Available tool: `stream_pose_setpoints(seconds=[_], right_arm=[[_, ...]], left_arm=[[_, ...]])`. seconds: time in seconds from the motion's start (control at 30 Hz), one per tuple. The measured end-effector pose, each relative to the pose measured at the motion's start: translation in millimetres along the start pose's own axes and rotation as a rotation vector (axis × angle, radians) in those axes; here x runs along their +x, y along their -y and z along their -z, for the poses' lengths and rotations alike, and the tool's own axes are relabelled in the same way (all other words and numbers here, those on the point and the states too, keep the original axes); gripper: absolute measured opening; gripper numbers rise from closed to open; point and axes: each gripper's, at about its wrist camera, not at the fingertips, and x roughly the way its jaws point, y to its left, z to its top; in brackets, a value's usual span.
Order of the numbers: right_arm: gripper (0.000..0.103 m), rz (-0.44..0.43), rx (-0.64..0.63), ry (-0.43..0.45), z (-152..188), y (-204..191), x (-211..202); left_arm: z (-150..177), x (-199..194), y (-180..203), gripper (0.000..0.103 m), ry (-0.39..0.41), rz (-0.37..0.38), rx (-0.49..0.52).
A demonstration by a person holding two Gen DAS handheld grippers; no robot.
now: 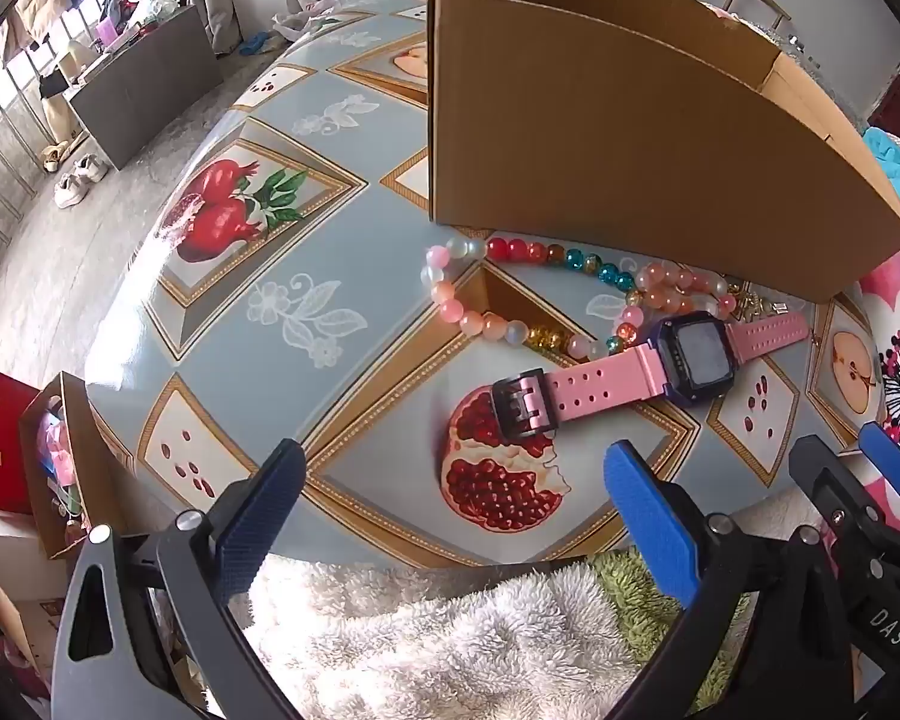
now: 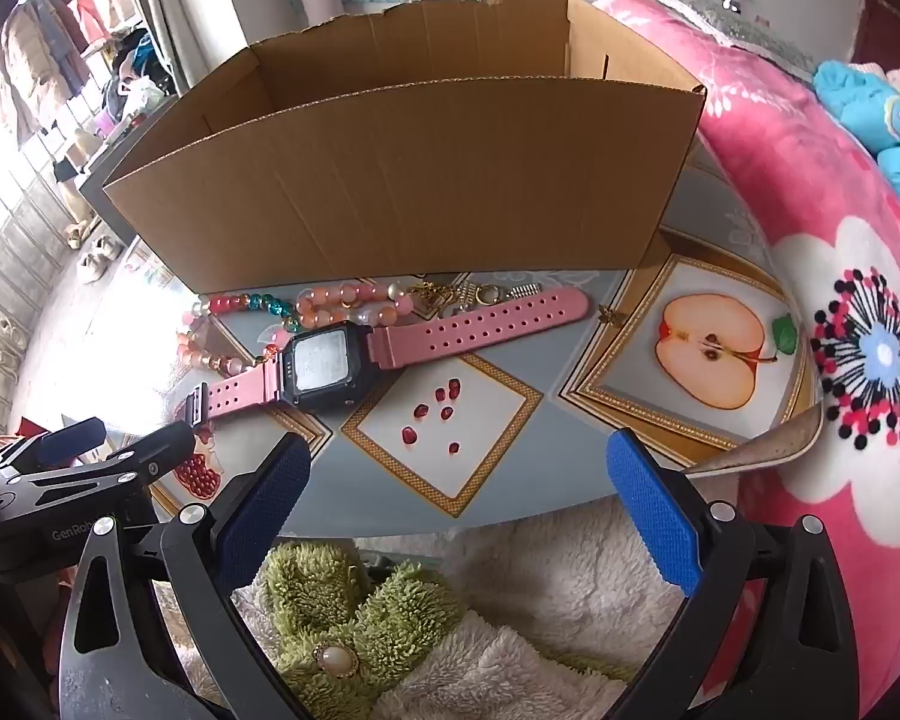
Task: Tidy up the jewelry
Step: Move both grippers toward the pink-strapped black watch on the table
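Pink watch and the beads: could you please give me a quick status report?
Left gripper and right gripper open, empty. Pink watch and bead bracelets on the table, outside the cardboard box. Nothing in the way.

I have both tools tipped steeply down, jaws spread wide and empty: left tool [image 1: 453, 474], with right tool [image 2: 459, 468] at its three o'clock.

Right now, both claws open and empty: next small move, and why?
Probably lower the left claw onto the pink watch: its buckle end lies just ahead, clear of the bead bracelets, and the cardboard box stands open behind.
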Motion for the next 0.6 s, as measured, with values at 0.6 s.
stream_pose_setpoints(seconds=[0.6], right_arm=[[0.095, 0.003, -0.002, 0.001, 1.0, -1.3, 0.6]], left_arm=[[2.6, 3.3, -1.6, 0.098, -0.006, 0.005, -0.001]])
